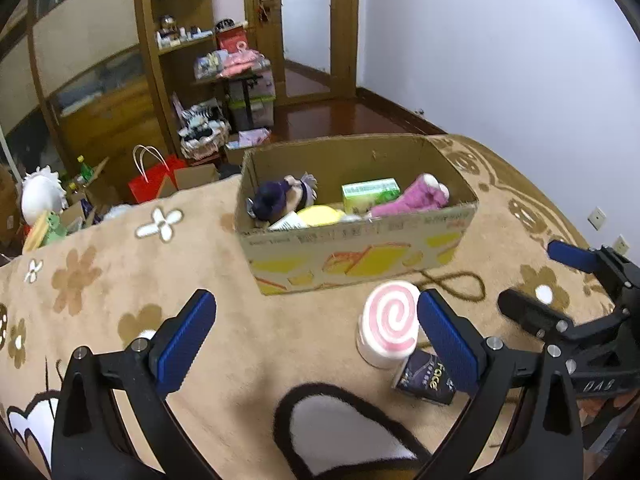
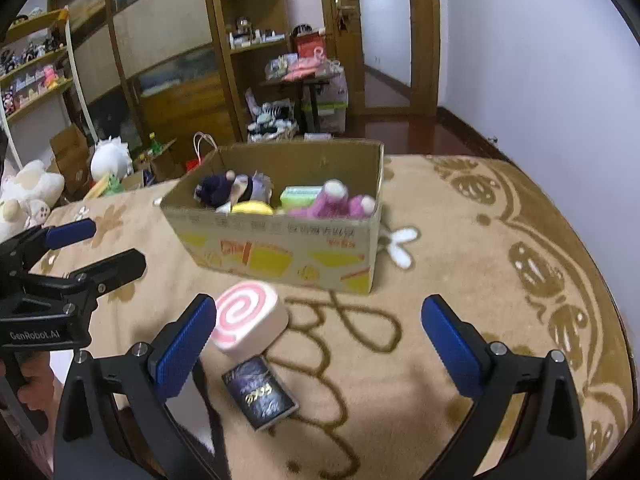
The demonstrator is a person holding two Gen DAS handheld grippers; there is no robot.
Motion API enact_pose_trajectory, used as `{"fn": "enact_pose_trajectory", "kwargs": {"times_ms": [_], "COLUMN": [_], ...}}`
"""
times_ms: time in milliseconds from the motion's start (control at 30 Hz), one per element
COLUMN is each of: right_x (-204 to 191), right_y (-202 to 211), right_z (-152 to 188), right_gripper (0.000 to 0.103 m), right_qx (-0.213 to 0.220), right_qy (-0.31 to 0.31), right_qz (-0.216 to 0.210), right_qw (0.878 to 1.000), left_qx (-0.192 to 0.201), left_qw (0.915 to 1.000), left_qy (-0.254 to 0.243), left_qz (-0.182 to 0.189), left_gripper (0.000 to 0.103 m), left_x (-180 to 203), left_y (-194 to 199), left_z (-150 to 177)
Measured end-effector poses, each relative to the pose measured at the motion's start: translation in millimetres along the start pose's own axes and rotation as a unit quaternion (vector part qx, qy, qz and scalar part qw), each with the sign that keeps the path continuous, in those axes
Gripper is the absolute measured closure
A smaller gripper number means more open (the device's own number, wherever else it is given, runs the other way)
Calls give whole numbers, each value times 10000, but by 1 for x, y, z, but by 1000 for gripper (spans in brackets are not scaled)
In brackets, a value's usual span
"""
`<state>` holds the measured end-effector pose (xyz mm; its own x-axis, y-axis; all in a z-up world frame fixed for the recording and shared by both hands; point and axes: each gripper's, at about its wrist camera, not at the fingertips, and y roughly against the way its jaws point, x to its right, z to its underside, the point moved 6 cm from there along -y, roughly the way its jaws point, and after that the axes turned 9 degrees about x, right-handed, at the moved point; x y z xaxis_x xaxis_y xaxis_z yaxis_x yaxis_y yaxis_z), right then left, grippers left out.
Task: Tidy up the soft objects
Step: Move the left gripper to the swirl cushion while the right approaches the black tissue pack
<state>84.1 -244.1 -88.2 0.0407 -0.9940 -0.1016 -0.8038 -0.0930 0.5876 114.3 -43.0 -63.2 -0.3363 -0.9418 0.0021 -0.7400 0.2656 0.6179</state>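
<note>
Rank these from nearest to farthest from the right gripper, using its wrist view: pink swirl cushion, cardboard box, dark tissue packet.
From the right gripper:
1. Dark tissue packet, low, left of centre.
2. Pink swirl cushion, just behind it, beside the left finger.
3. Cardboard box, farther back on the rug.

A pink-and-white swirl cushion (image 1: 388,325), round and thick like a roll cake, lies on the tan blanket (image 1: 248,344) just in front of the cardboard box (image 1: 360,256), swirl face tilted upward. A dark tissue pack (image 1: 426,378) lies flat touching its near side. The open box sits toward the blanket's far edge and holds a dark-haired doll (image 1: 280,198) at the left, a yellow plush (image 1: 320,216), a green tissue pack (image 1: 370,194) and a pink plush (image 1: 412,200) at the right.
</note>
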Motion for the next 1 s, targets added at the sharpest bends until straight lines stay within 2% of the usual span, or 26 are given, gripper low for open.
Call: {"fn": "enact_pose_trajectory", "kwargs": {"times_ms": [300,400,700,833,1000], "right_x": [-15,-17,-12,-12,-13], "right_y": [-20,-26,-42,-48,-55], "right_z": [29,35,49,56,64], "right_gripper": [0,0,0,0,0], "right_qx": [-646,-762,-1107,-1282,-1456], "right_qy": [124,146,-30,-84,-75], "right_qz": [-198,-233,-310,-347,-367], "right_qw": [9976,9967,9934,9911,9886], "left_qx": [-435,-635,-1157,-1351,-1669], "left_qw": [9981,9954,9863,9827,9758], "left_qy": [206,310,308,152,302], "left_qz": [378,650,1138,1260,1382], "left_gripper": [3,3,4,4,8], "left_x": [4,9,30,38,44], "left_y": [-23,-35,-69,-83,-102], "left_z": [14,19,34,39,48]}}
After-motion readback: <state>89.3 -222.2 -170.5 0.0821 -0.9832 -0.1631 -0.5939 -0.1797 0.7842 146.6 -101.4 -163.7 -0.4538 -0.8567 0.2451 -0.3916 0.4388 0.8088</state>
